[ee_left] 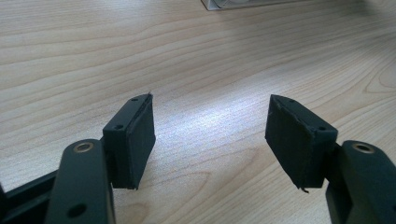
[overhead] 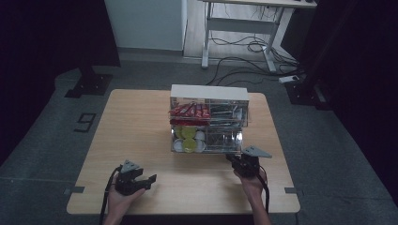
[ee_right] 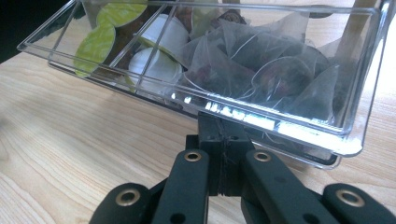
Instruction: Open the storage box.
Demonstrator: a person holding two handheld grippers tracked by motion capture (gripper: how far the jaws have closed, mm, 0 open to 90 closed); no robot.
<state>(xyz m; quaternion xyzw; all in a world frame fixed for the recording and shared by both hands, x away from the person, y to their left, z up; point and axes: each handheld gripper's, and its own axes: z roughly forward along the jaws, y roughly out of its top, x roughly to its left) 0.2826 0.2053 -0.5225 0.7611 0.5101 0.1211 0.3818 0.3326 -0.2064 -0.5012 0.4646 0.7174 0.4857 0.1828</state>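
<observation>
High view showed the clear drawer (overhead: 206,140) pulled out at the bottom of a two-tier organizer (overhead: 209,117) near the middle of the surface (overhead: 141,131). The right gripper (overhead: 233,159) sat at the drawer's front right edge, jaws clenched together against the rim, as the right gripper view showed. Pods (ee_right: 105,32) lay in its left compartments, tea bags (ee_right: 261,70) in the right. The left gripper (ee_left: 210,126) hovered over bare wood, jaws released.

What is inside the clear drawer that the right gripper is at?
The clear drawer holds green-lidded and white capsules at one end and pyramid tea bags at the other. Whatever lies beneath these is covered.
</observation>
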